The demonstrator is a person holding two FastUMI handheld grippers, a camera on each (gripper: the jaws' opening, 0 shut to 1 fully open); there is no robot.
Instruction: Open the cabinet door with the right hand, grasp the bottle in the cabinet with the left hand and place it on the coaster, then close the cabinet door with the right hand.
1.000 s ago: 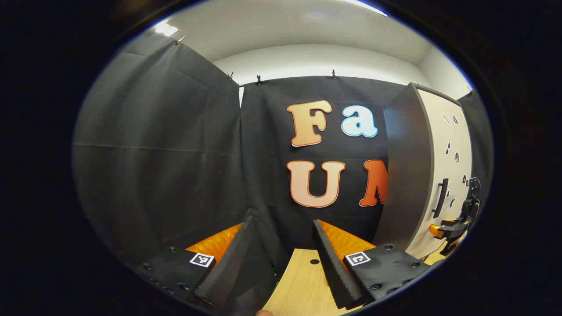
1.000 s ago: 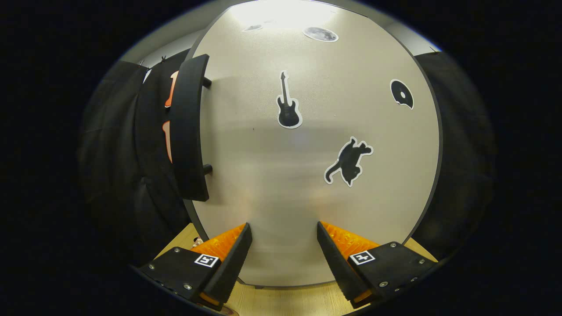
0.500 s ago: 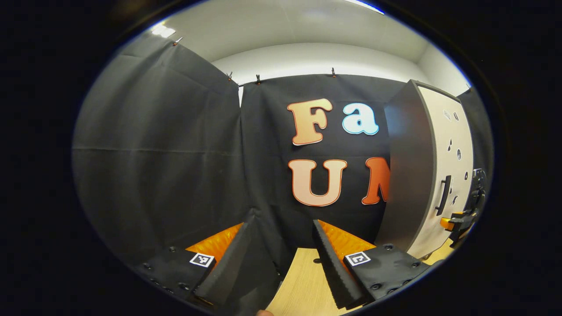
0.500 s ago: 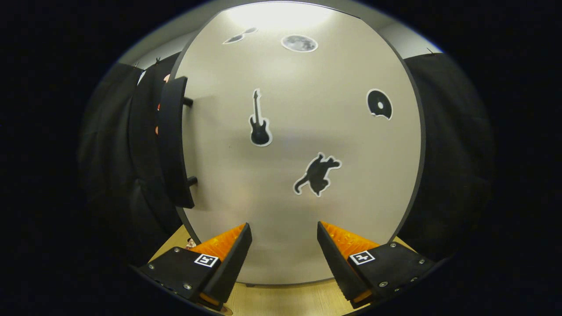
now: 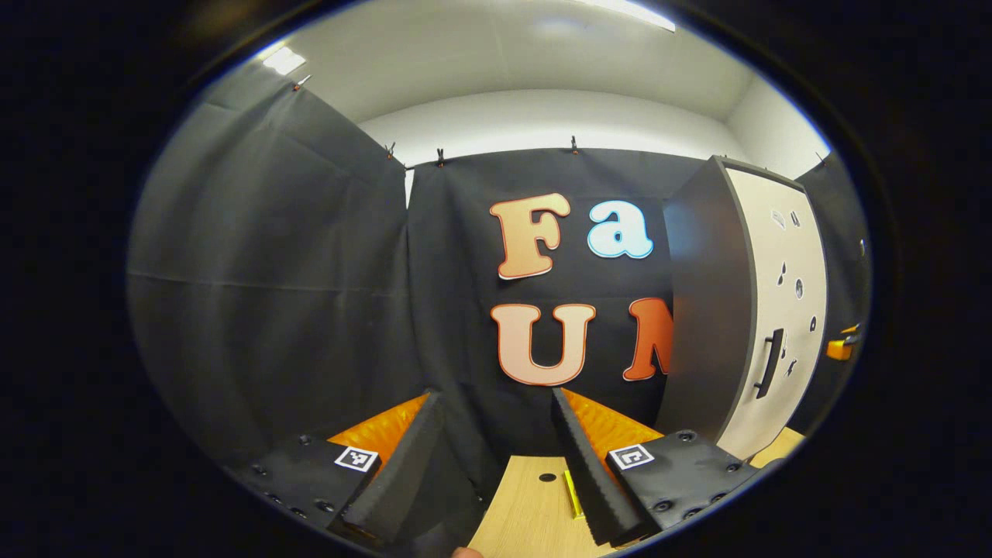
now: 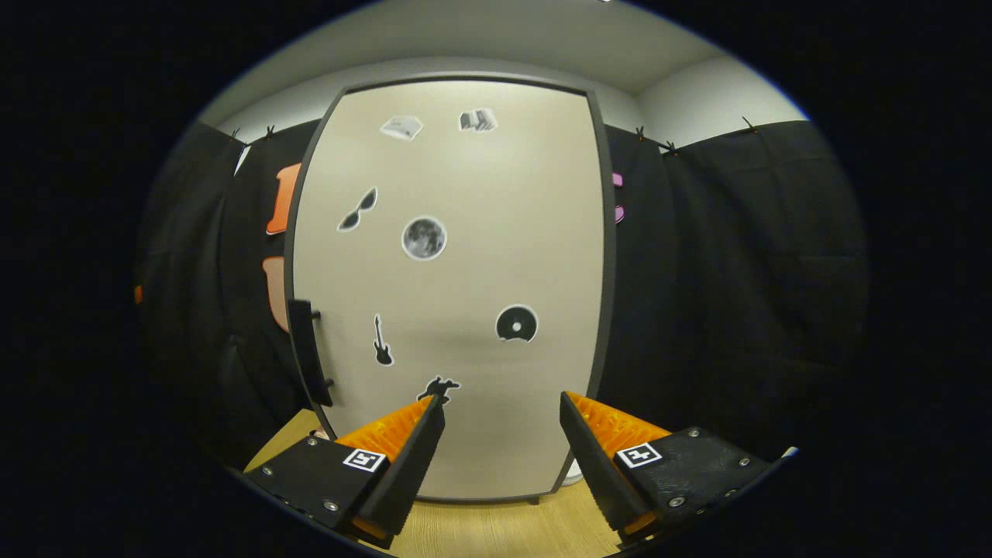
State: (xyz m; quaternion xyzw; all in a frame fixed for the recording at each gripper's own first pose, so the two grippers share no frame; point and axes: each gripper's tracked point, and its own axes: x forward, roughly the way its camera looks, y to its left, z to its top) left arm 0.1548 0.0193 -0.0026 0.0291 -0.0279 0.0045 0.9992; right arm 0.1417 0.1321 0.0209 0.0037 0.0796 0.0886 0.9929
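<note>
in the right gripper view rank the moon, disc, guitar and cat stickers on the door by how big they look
1. moon sticker
2. disc sticker
3. guitar sticker, tall but thin, so close to the disc
Cat sticker: partly hidden behind a finger of the right gripper, so unranked.

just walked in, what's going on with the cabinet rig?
A person holds tongs in each hand. The right tongs are open, empty, and face the cabinet door, which looks shut; its handle is untouched. The left tongs are open over the wooden table, with the cabinet off to their right.
</note>
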